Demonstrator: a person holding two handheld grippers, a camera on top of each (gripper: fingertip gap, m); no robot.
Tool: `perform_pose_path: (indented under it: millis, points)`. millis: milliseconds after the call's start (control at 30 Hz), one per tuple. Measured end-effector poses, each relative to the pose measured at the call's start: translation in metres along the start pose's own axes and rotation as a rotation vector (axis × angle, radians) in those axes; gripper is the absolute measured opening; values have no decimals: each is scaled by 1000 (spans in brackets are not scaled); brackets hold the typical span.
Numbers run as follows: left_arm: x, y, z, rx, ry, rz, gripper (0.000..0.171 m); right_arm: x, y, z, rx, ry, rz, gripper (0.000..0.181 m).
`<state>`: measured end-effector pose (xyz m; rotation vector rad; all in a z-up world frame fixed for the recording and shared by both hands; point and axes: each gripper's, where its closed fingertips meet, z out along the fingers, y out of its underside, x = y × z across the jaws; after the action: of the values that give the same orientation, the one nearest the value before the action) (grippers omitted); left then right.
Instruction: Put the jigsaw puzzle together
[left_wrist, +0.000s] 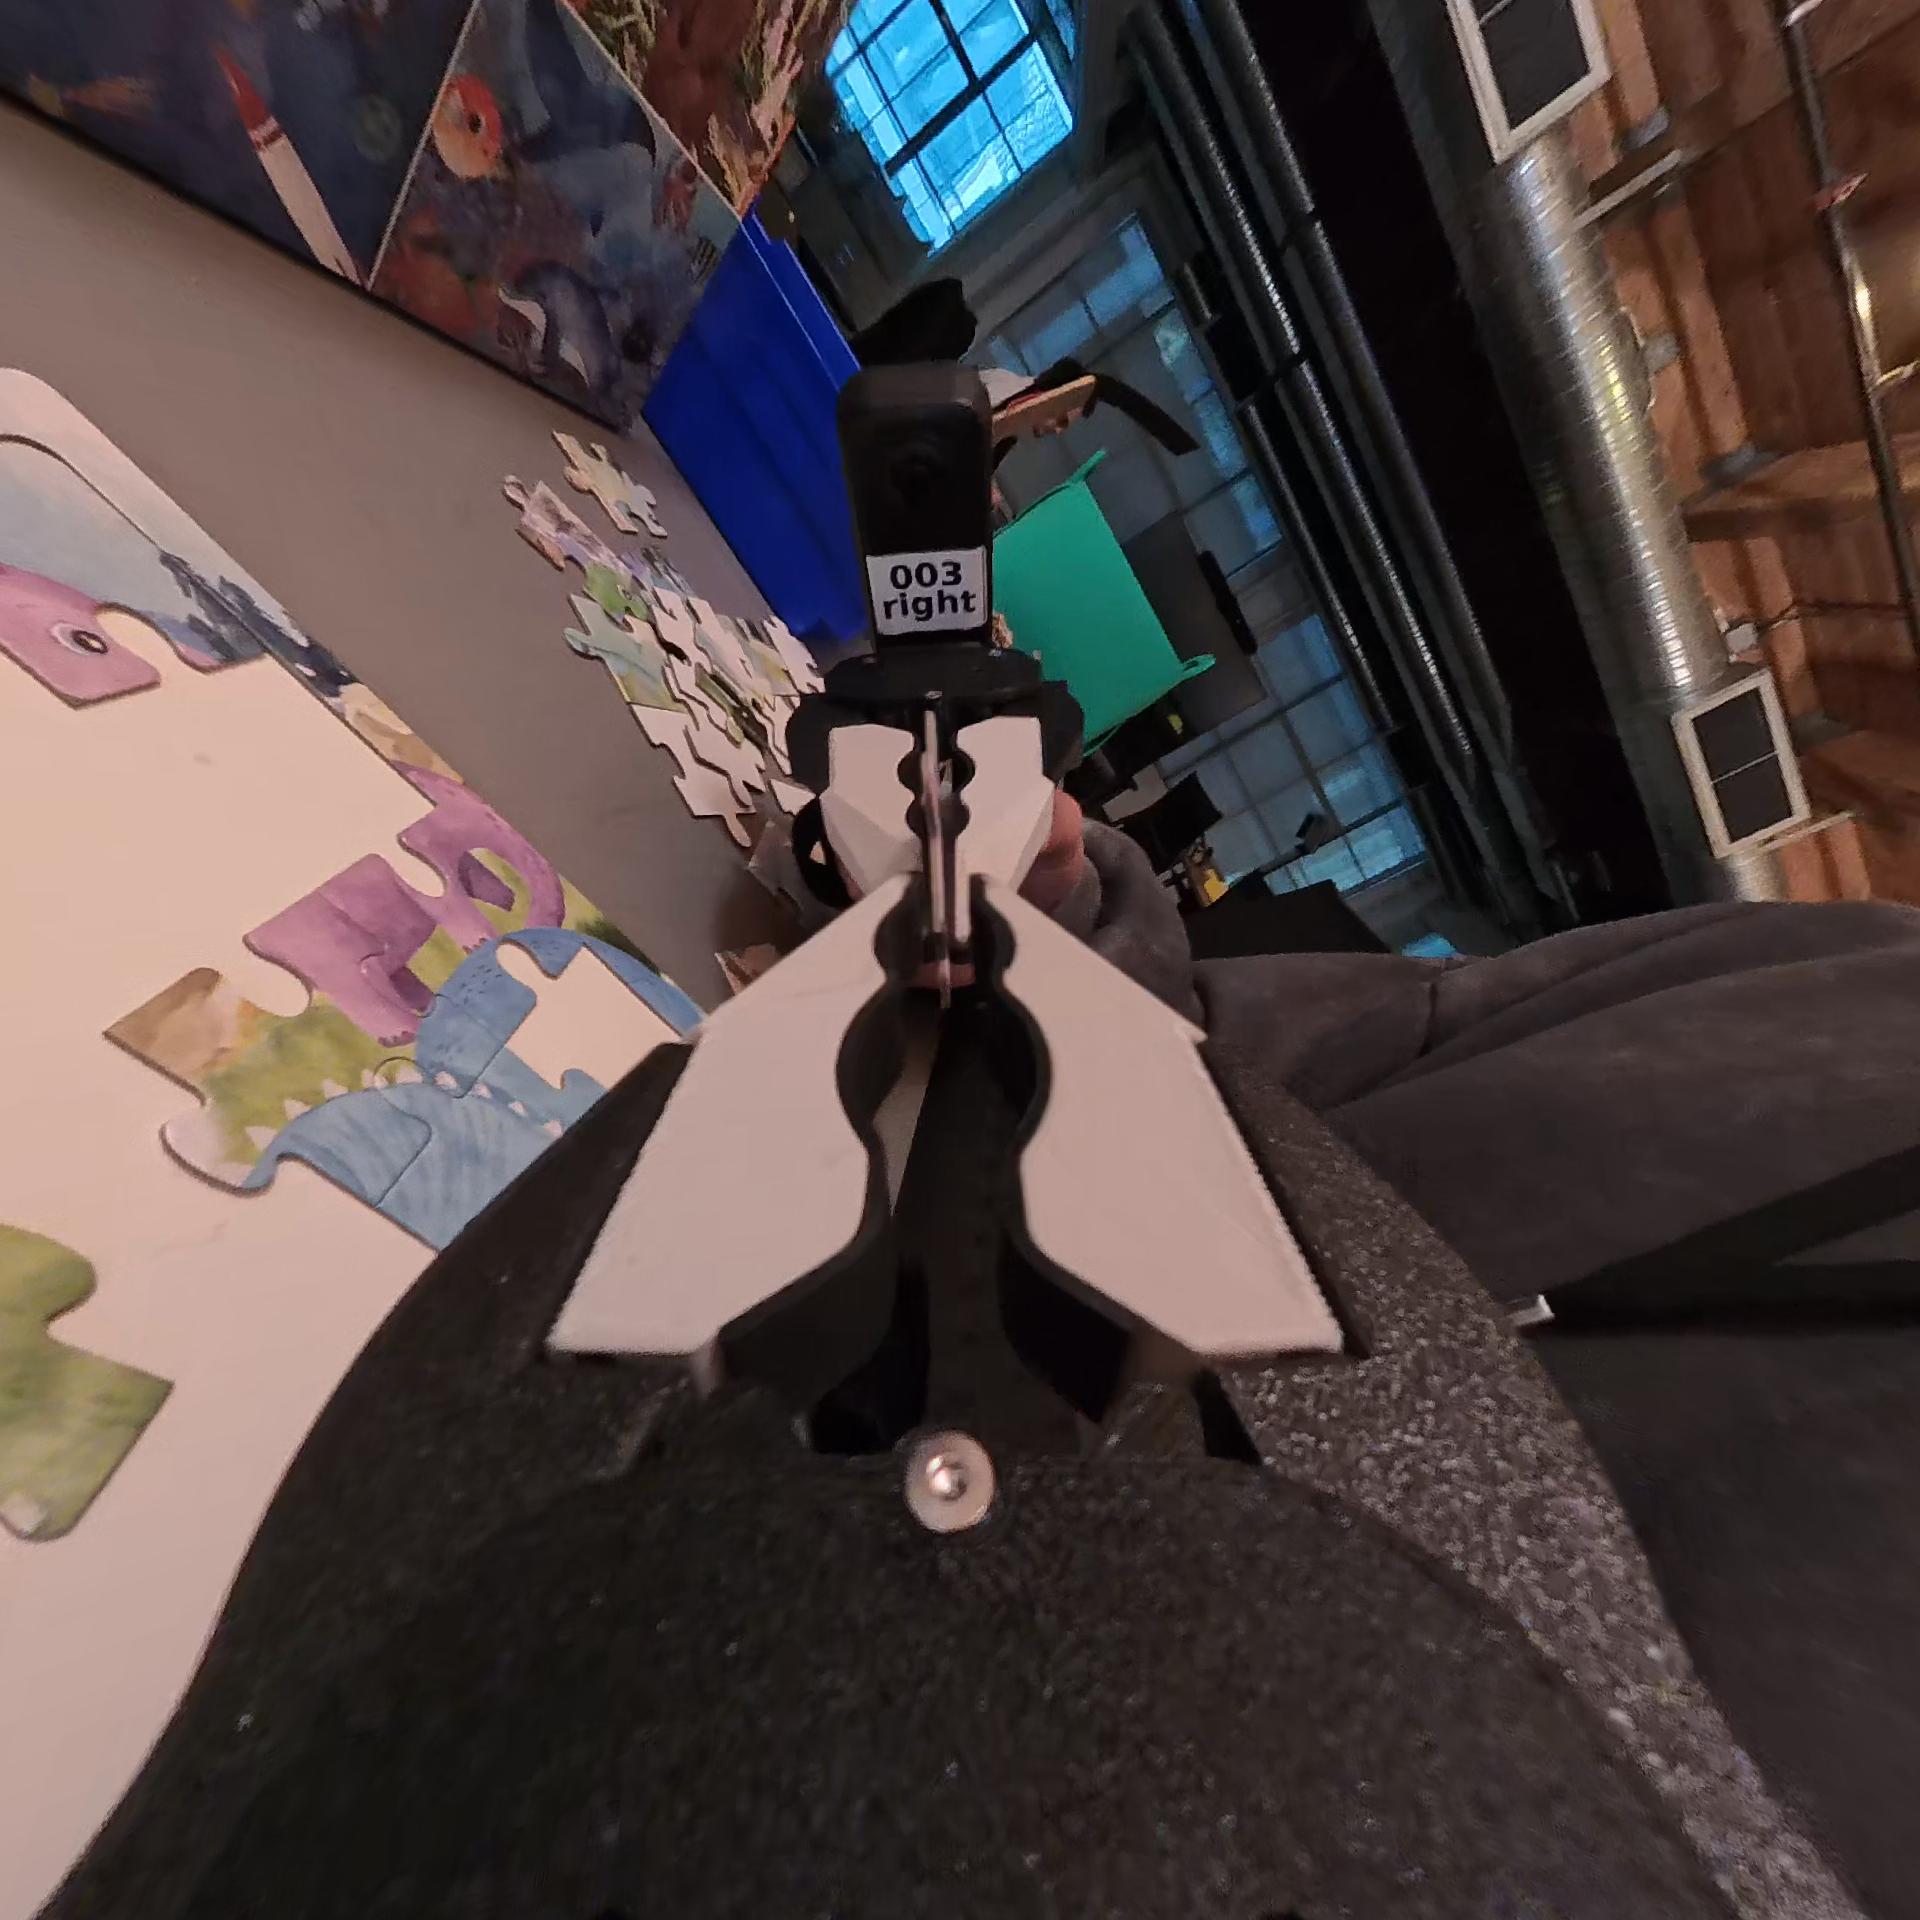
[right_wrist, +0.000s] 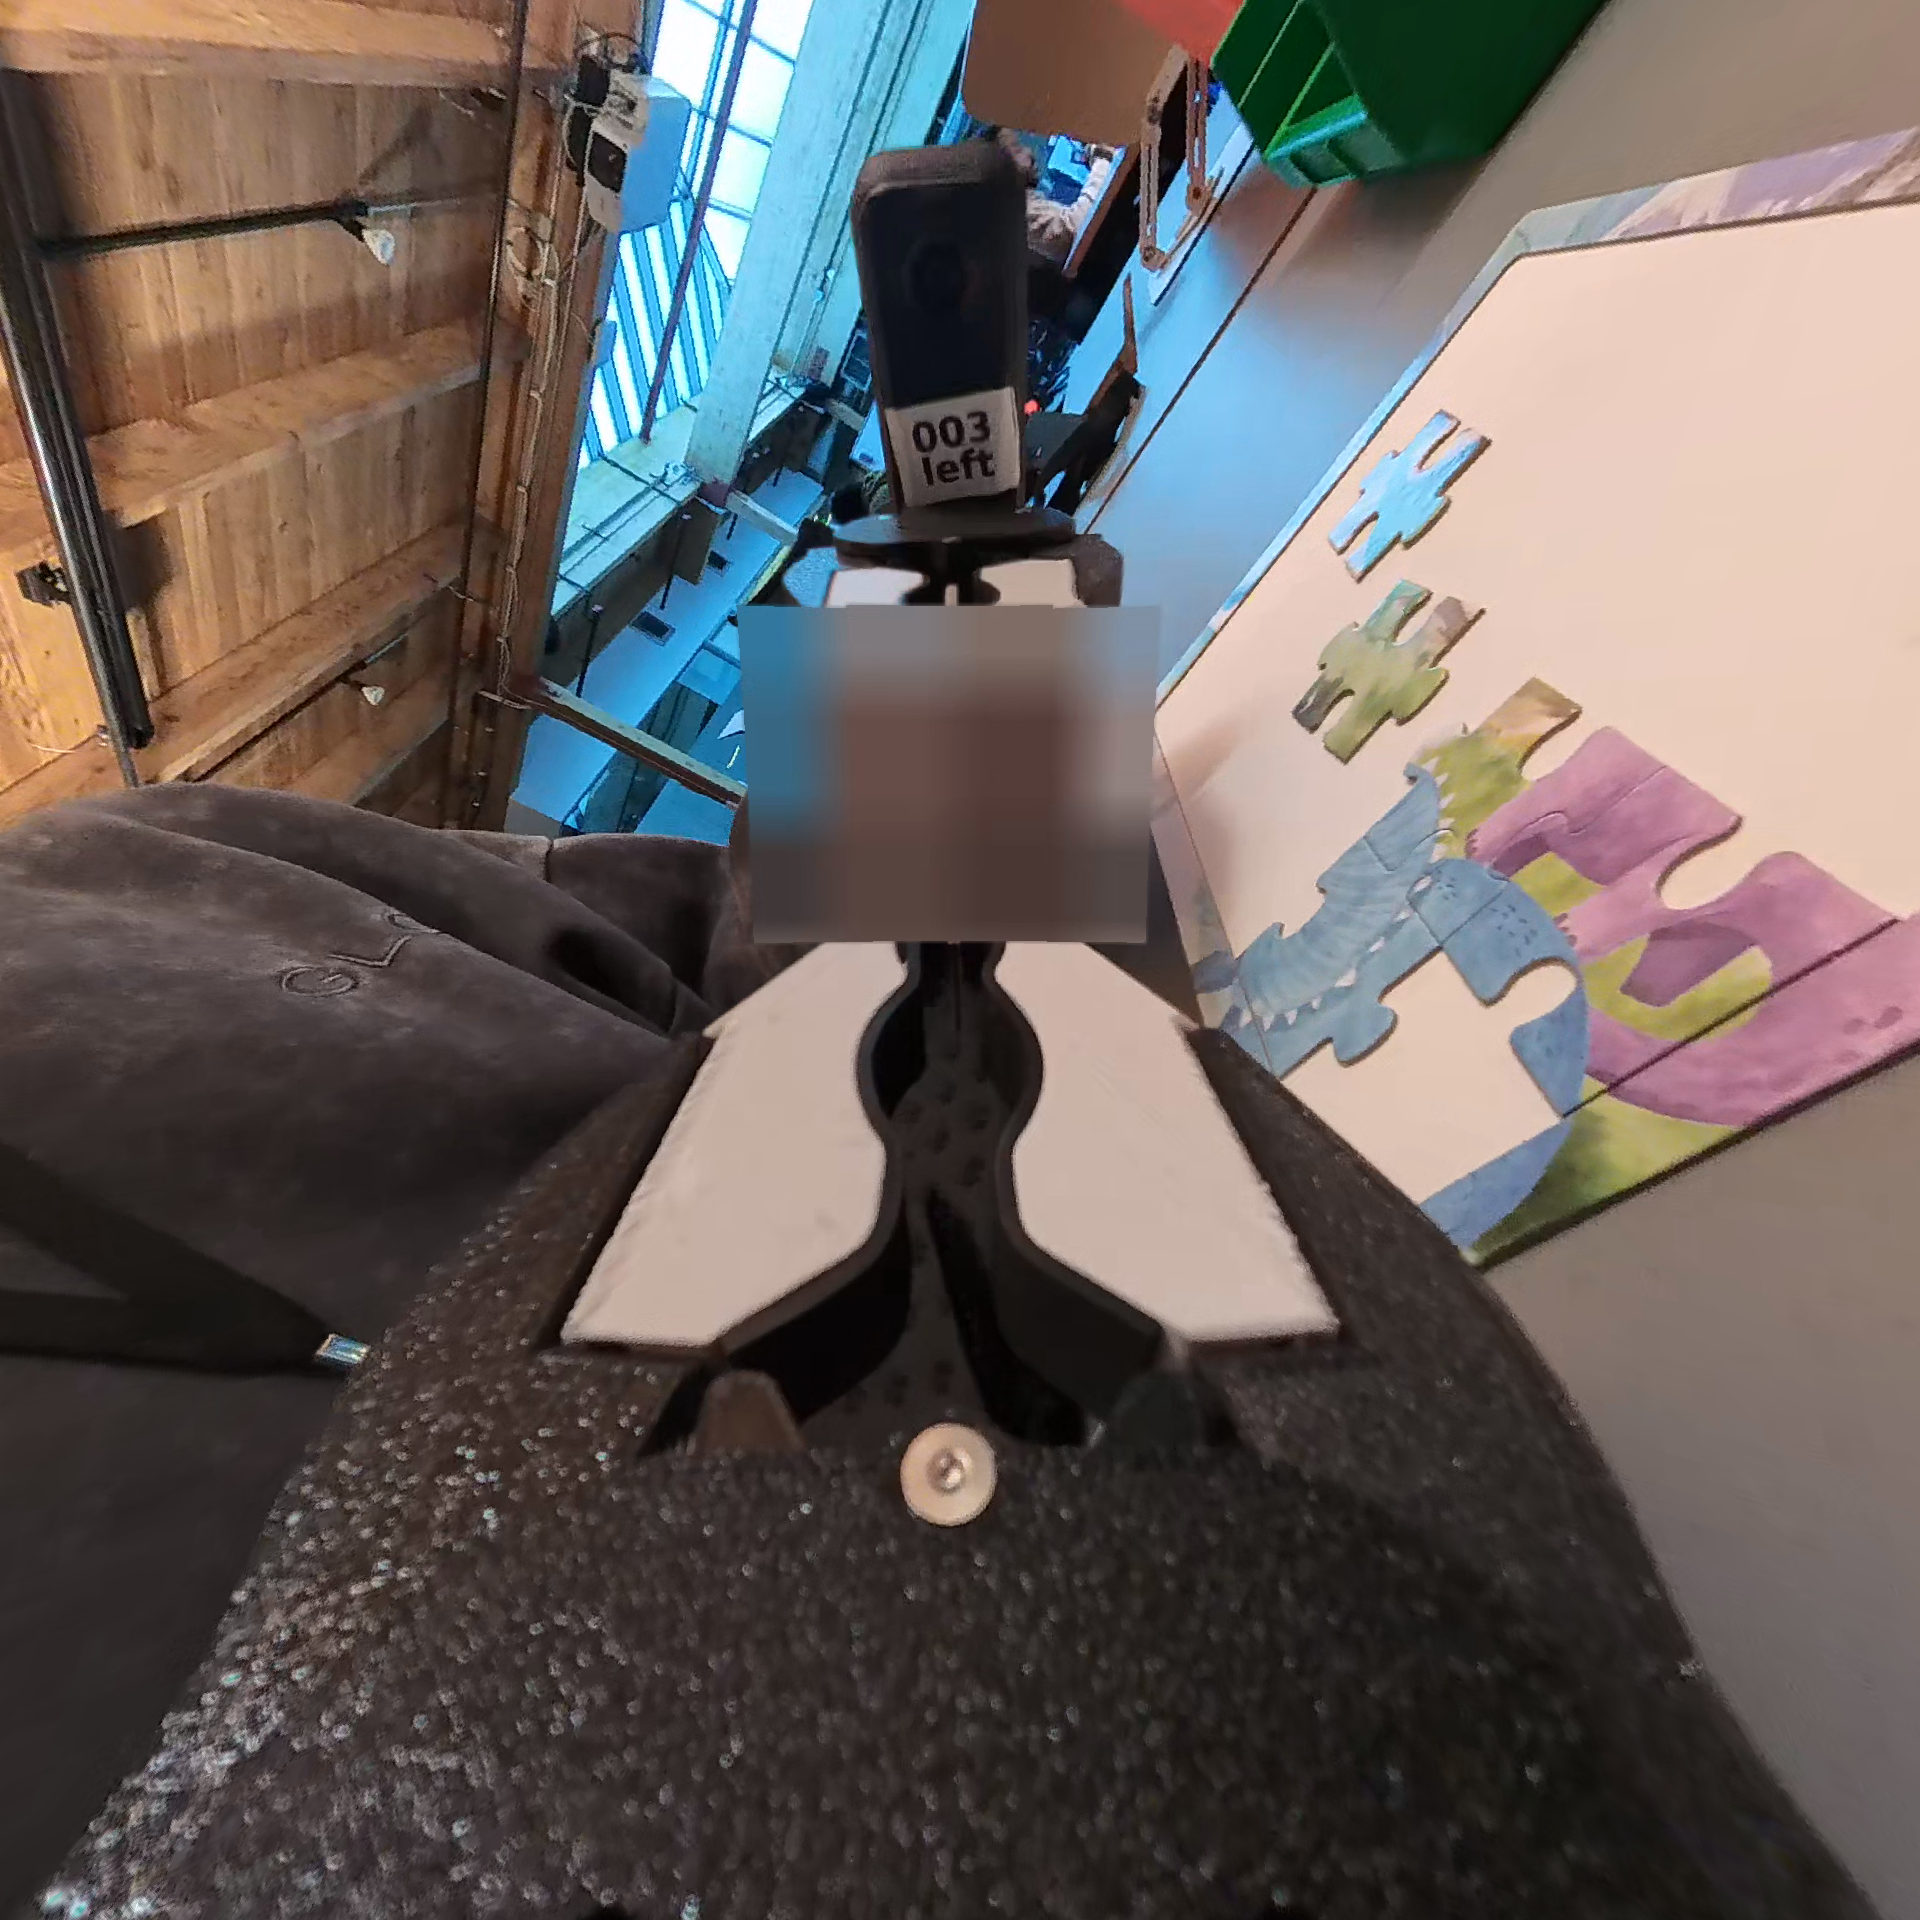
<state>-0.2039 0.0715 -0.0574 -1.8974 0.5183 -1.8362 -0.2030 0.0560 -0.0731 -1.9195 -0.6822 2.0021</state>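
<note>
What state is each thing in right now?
left gripper: jaws shut on puzzle piece.
right gripper: jaws shut on same puzzle piece.
puzzle piece: held edge-on, off the table.
puzzle board: partly filled.
loose pieces: heaped on table, unplaced.

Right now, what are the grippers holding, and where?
Both pinch one thin puzzle piece, seen edge-on: left gripper on its near edge, right gripper on the far edge.

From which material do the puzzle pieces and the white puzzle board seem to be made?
The loose pieces look like matte printed cardboard: several lie with a plain pale side up, and their cut edges are thin. The puzzle board looks like stiff card or thin wood with a smooth, dull white face; the pictures leave this open.
</note>
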Motion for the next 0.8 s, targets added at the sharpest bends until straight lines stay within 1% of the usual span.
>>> perform_pose_path:
  millis: [33,133,167,233,300,367,467,533,633,667,733,800]
  points:
    - [-1,2,1,-11,-7,11,1,0,2,2,-14,2,-6,1]
    - [-6,4,3,-38,-45,11,1,6,7,6,-39,48,-16,1]
    - [-11,5,2,-54,-65,1,1,12,7,4,-43,86,-25,7]
    - [-22,4,-2,-90,-116,-9,1,28,3,-6,-46,217,-66,19]
    - [-36,6,-7,-169,-182,-15,1,44,-4,-23,-53,376,-133,20]
    - [-49,3,-10,-237,-254,-10,1,57,-19,-40,-63,533,-216,18]
    - [-63,-9,-6,-328,-298,3,1,65,-42,-51,-120,668,-312,9]
    - [-77,-18,1,-376,-318,-2,2,70,-56,-49,-146,725,-389,0]
    - [-96,-26,15,-426,-310,-60,1,94,-64,-47,-177,807,-428,0]
    - [-102,-26,18,-442,-308,-95,1,102,-63,-47,-175,831,-419,0]
    - [-106,-26,25,-456,-284,-155,1,108,-55,-40,-165,812,-393,0]
    - [-111,-21,25,-499,-280,-168,2,110,-47,-37,-174,815,-409,0]
